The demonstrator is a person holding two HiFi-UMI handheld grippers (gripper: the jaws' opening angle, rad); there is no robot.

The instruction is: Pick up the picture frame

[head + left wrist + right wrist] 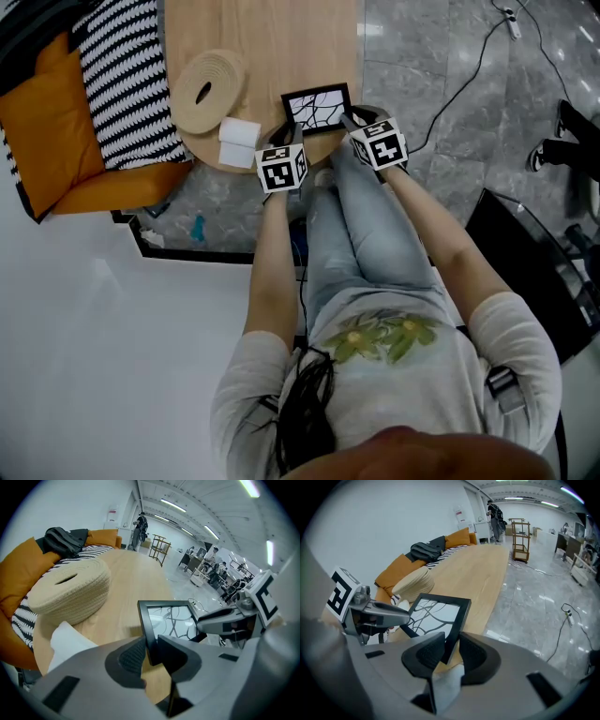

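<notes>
A black picture frame [317, 108] with a white print of dark branching lines hangs above the near end of the wooden table [281, 47]. My left gripper [292, 134] is shut on its left edge, and my right gripper [349, 124] is shut on its right edge. In the left gripper view the picture frame [166, 620] sits pinched between the pads, with the right gripper [206, 620] on its far side. In the right gripper view the picture frame [436, 613] is clamped at its near corner, and the left gripper [398, 616] grips the opposite edge.
A round woven basket [206, 89] with a slot lies on the table left of the frame, with white folded tissue [238, 142] beside it. An orange sofa [56, 122] with a black-and-white striped cushion [122, 75] stands at the left. Cables [469, 66] run over the grey floor at the right.
</notes>
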